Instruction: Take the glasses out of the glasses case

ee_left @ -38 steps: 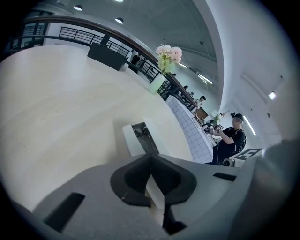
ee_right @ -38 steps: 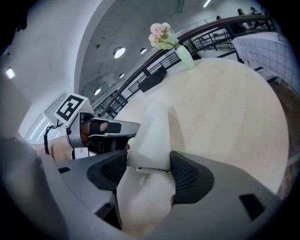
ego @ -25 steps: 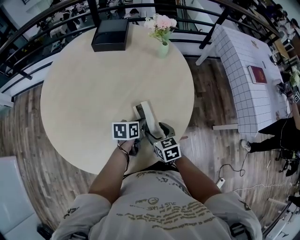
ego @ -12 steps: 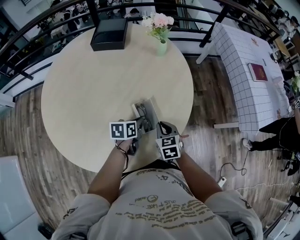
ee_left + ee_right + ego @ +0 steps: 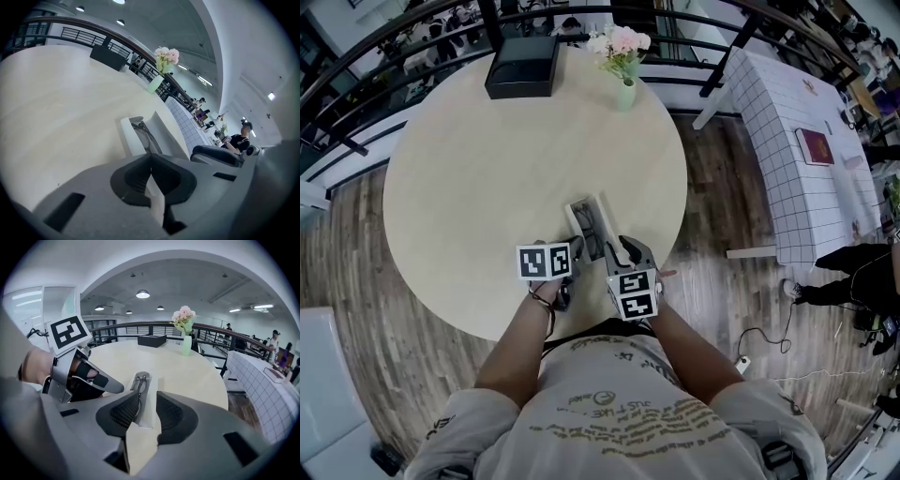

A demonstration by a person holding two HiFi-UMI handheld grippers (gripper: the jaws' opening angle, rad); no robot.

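Note:
A white glasses case [image 5: 584, 217] lies open near the front edge of the round table [image 5: 487, 169], with dark glasses [image 5: 593, 236] in its tray. My left gripper [image 5: 572, 251] is shut on the near end of the case [image 5: 164, 136]; the glasses [image 5: 146, 136] show just beyond its jaws. My right gripper [image 5: 619, 253] is on the right of the case and its jaws are opening. The lid's near edge [image 5: 151, 394] stands between the pads without being pressed. The glasses [image 5: 137, 380] lie to the left of the lid, next to the left gripper [image 5: 115, 389].
A black box [image 5: 521, 66] and a vase of pink flowers [image 5: 624, 56] stand at the far rim of the table. A white checked table [image 5: 797, 141] is to the right over the wooden floor. A dark railing curves behind.
The case lid, upright a second ago, has swung down to lie open. My right gripper shifted slightly up and toward the case. The left gripper stayed in place.

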